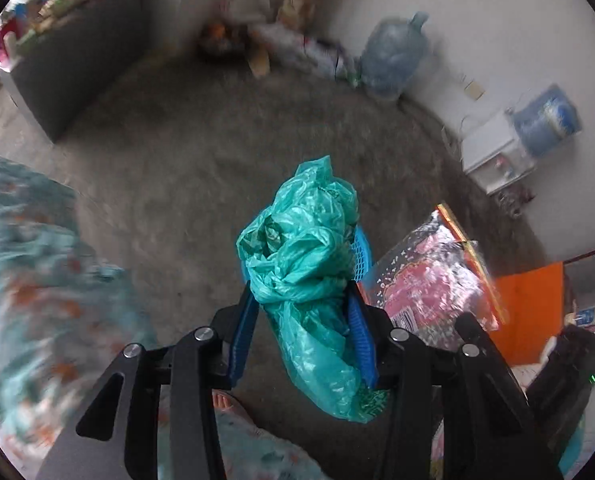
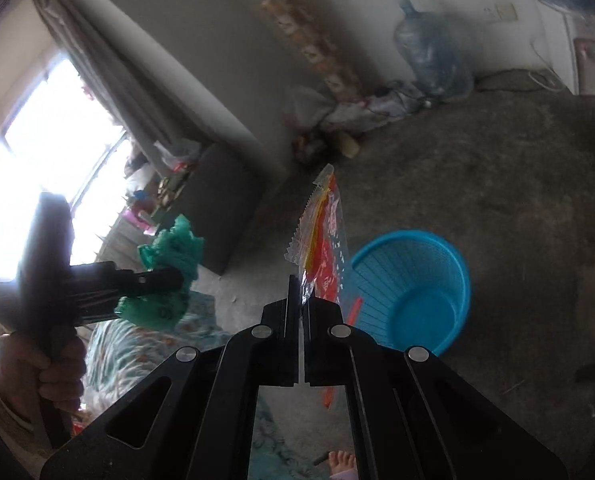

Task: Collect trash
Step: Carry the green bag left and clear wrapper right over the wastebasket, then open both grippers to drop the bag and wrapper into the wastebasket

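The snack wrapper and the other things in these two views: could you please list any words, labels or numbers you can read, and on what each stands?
None can be read for certain.
Snack wrapper in the right gripper: white label patch and red-pink print, too blurred to read.
Green plastic bag in the left gripper: faint dark marks, unreadable.
Water jug on the dispenser: label band, too blurred.
Blue basket: no writing visible.

two downward wrist views, shared floor (image 1: pixel 177 160)
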### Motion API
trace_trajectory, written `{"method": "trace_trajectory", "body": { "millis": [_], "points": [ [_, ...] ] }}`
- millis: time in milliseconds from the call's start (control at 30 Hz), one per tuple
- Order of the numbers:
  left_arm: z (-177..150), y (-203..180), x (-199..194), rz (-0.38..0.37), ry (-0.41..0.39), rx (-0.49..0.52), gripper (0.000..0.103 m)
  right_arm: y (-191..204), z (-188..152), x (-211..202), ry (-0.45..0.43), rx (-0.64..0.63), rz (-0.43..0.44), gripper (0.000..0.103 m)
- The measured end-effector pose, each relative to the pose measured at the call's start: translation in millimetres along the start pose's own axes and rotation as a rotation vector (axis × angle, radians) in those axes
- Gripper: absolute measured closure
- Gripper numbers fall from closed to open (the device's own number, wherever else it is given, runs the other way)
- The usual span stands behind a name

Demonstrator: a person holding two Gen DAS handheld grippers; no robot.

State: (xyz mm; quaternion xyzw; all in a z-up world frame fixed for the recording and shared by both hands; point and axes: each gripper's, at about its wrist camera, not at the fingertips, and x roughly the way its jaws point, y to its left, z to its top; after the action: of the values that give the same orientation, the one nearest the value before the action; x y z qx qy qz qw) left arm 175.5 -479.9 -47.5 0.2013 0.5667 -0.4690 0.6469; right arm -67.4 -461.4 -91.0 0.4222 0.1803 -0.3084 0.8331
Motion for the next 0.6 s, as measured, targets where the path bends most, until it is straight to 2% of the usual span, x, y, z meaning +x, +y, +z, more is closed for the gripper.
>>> {"method": "trace_trajectory", "body": {
  "millis": [100,200,233,300,333,367,400,433,500,600],
  "points": [
    [22.7,-4.3,64.3,-0.015,0.043,-0.032,0.06,-27.6,2.4,27.9,0.013,0.057,-0.048,0.103],
    [31.4,2.7,112.1,-0.047,0.062,-0.084,0.059,-44.3,9.3,55.4,0.024,0.101,-0.09,0.102],
    [32.7,5.3,124.3,-0.044,0.063,-0.085,0.057,-50.8,11.7,65.3,0.036,0.118,-0.096,0.099],
    [37.6,5.2,143.3,-0.017,0.065,-0.084,0.044,-64.3,17.5,76.8,0.055,0.163,-0.1,0.095],
    [38.0,7.0,148.2,-0.01,0.061,-0.091,0.034,-70.6,17.9,87.4,0.073,0.183,-0.098,0.086],
    [38.8,9.0,150.8,-0.006,0.045,-0.102,0.032,-77.3,17.7,95.8,0.094,0.197,-0.11,0.078],
    [39.3,10.2,151.0,-0.011,0.03,-0.114,0.031,-83.8,16.1,96.6,0.105,0.207,-0.128,0.066],
    [39.9,11.6,150.4,-0.022,0.022,-0.124,0.029,-86.4,14.8,98.2,0.113,0.216,-0.141,0.061],
    [39.9,17.5,146.0,-0.037,0.014,-0.132,0.029,-86.9,12.6,97.7,0.129,0.223,-0.146,0.06],
    [41.6,20.4,129.1,-0.039,-0.014,-0.135,0.029,-81.1,5.9,86.6,0.105,0.206,-0.123,0.05]
  ]
}}
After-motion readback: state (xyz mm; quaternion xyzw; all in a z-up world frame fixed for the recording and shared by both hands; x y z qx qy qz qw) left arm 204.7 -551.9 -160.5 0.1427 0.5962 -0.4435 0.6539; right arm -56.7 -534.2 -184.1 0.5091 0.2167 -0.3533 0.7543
